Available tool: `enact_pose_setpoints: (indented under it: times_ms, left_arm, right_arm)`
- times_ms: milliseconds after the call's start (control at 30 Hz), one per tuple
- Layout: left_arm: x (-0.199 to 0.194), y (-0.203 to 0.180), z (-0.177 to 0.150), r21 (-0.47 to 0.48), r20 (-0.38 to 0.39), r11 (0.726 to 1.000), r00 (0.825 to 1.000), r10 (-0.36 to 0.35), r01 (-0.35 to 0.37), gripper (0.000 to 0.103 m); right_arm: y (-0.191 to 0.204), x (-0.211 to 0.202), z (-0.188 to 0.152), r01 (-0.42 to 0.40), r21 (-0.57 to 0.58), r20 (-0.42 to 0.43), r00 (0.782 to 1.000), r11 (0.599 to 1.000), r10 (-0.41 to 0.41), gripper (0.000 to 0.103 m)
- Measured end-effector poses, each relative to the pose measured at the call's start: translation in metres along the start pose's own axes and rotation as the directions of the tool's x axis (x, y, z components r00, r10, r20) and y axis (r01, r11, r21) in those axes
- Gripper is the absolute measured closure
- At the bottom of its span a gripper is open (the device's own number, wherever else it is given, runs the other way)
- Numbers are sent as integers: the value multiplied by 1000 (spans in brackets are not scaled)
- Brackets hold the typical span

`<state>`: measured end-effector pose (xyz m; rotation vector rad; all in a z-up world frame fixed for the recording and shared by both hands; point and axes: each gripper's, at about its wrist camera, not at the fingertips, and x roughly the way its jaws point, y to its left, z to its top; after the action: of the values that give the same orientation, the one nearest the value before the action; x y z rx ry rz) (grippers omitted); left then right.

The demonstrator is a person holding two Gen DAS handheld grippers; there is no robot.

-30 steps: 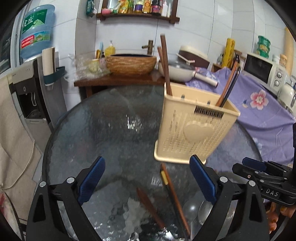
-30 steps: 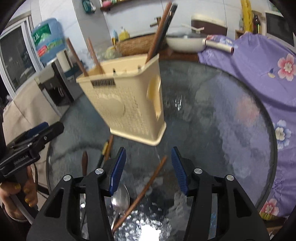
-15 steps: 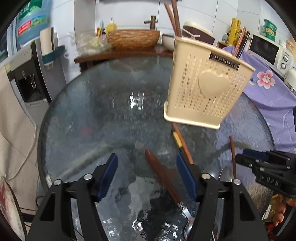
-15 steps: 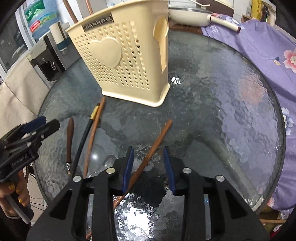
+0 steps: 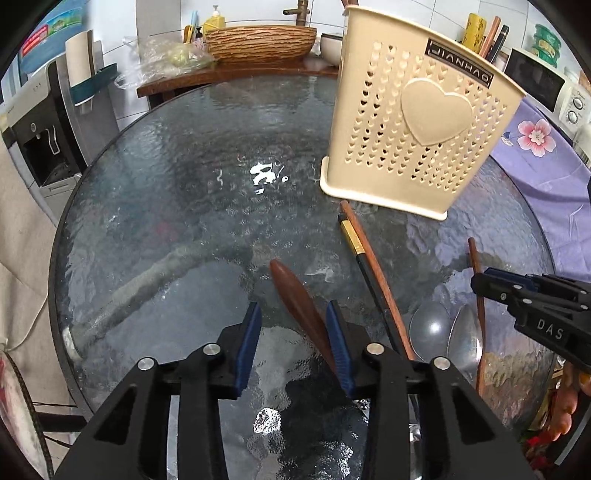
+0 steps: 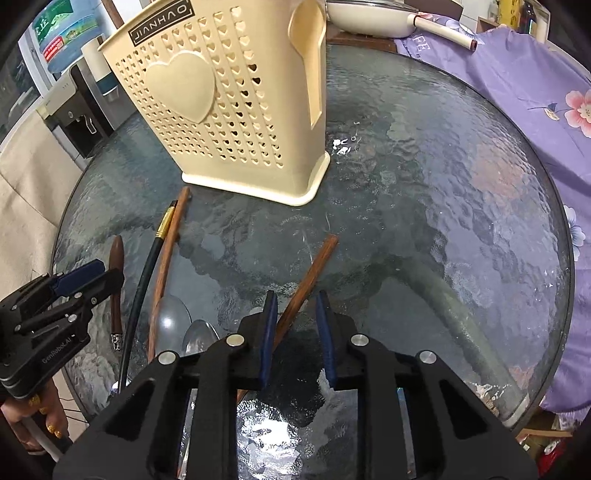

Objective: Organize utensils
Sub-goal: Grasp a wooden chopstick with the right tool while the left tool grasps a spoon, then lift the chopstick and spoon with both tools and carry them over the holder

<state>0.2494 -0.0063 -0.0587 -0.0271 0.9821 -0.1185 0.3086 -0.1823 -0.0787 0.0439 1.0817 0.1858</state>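
Note:
My left gripper (image 5: 293,308) is low over the glass table, its jaws closing around the dark wooden handle of a utensil (image 5: 291,291). The handle lies against the right pad, with a gap to the left pad. My right gripper (image 6: 296,295) is closing too, with a brown chopstick (image 6: 314,264) running between its pads and not pinched. The cream heart-pattern utensil holder (image 5: 417,122) (image 6: 229,107) stands behind, with chopsticks in it. A black gold-banded chopstick (image 5: 356,245) and a brown one (image 5: 373,266) lie beside two spoons (image 5: 430,328).
The round textured glass table (image 5: 166,192) ends close behind both grippers. A purple flowered cloth (image 6: 517,85) covers the surface to the right, with a pan (image 6: 369,18) on it. A water dispenser (image 5: 40,122) and a wooden counter (image 5: 229,74) stand beyond the table.
Both grippers came down toward the table and tilted lower, and their jaws narrowed. The wooden handle now lies between the left fingers and the brown chopstick between the right ones.

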Motion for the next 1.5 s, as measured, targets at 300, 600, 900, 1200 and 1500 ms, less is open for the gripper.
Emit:
enact_pose_setpoints:
  times_ms: [300, 600, 900, 1200, 1500]
  left_arm:
    - [5, -9, 5, 7, 3, 1000, 1000, 20, -20, 79]
    - [9, -18, 11, -1, 9, 1000, 1000, 26, -26, 85]
    - [9, -14, 17, -30, 28, 999, 999, 15, -15, 89]
    - [-13, -9, 30, -41, 107, 999, 994, 20, -15, 89]
    - [-35, -9, 39, -32, 185, 999, 982, 31, -26, 89]
  right_arm:
    - [5, 5, 12, -2, 19, -9, 1000, 1000, 2, 90]
    - [5, 7, 15, -7, 30, -1, 1000, 1000, 7, 92]
    - [-6, 6, 17, 0, 43, 40, 999, 999, -1, 94]
    - [-14, -7, 21, -19, 47, 107, 994, 999, 14, 95]
    - [-18, -41, 26, -43, 35, 238, 971, 998, 33, 96]
